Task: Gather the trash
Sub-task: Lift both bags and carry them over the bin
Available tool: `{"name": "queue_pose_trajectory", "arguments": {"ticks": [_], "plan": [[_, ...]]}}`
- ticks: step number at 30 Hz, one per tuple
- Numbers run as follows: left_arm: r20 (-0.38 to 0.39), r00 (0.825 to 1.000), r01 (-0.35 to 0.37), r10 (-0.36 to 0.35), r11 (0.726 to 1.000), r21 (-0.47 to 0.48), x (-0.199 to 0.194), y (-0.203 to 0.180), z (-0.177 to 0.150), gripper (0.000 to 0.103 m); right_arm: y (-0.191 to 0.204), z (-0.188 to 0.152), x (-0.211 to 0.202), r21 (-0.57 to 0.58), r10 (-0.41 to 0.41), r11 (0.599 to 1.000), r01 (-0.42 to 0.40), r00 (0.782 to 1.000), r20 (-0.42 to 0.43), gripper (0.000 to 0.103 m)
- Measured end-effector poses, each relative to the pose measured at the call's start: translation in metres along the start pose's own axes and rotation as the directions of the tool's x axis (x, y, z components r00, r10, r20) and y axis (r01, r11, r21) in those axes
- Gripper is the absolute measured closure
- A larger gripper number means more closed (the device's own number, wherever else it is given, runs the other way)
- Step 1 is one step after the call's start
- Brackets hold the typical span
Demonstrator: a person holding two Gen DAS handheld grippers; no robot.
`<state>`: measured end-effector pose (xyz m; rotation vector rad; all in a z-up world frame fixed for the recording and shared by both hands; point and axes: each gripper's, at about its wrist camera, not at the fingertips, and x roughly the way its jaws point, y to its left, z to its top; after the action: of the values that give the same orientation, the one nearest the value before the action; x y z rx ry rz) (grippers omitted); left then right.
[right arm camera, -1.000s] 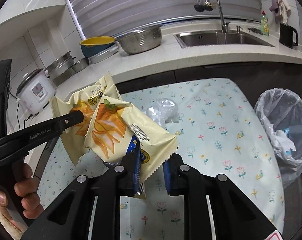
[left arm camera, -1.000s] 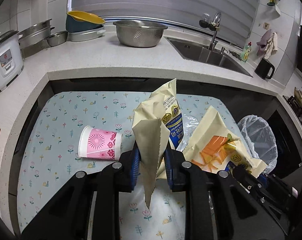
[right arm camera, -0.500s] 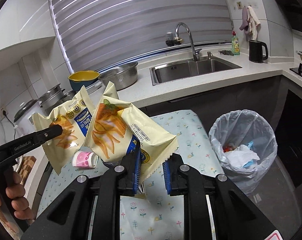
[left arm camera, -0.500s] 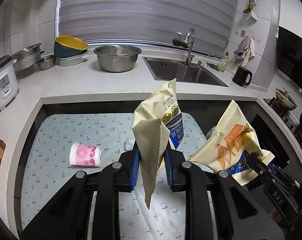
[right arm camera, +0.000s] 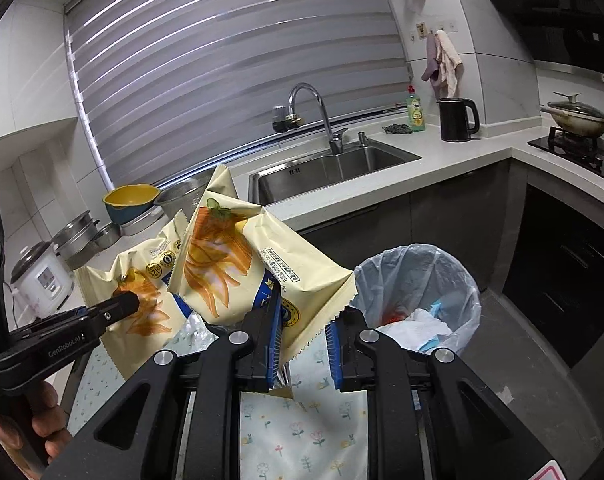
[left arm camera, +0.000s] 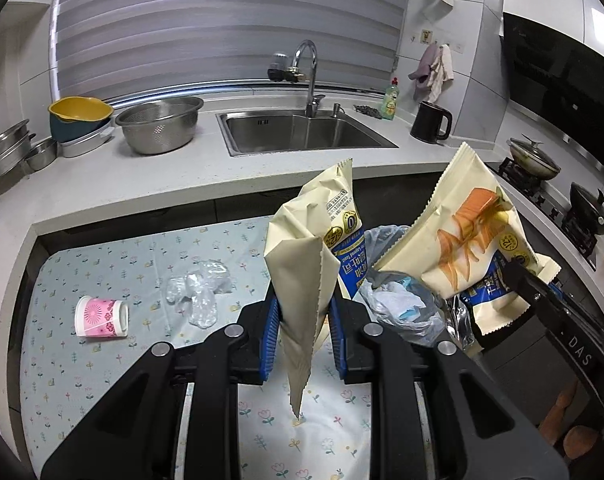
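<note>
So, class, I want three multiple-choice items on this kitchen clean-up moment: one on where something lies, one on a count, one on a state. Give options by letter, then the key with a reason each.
1. Where does the pink paper cup lie?
A. in the sink
B. on its side on the floral tablecloth
C. in the trash bin

2. How many snack bags are held up off the table?
A. one
B. two
C. three

3. What state is the lined trash bin in?
A. empty
B. lidded
C. open, with rubbish inside

Key: B, the cup rests sideways on the cloth. B, the left gripper clamps one snack bag and the right gripper clamps the other snack bag. C, crumpled white and blue waste shows inside the liner.
</note>
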<state>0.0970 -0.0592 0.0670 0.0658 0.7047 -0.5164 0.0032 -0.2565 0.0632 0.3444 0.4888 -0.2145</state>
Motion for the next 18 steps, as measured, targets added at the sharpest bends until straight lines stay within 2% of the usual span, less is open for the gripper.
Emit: {"name": "queue_pose_trajectory", "arguments": {"ticks": [8, 18], "plan": [[-0.04, 0.998, 0.051, -0.049, 0.997, 0.062, 0.028, -0.046, -0.002, 0.081, -0.05, 0.004, -0.007, 0.06, -0.066, 0.996, 0.064, 0.998, 0.018, 0.084], [-0.086, 0.992, 0.102, -0.092, 0.988, 0.12, 0.062, -0.089, -0.002, 0.081, -0.091, 0.002, 0.0, 0.111, -0.123, 0.986, 0.121, 0.992, 0.01, 0.084]]}}
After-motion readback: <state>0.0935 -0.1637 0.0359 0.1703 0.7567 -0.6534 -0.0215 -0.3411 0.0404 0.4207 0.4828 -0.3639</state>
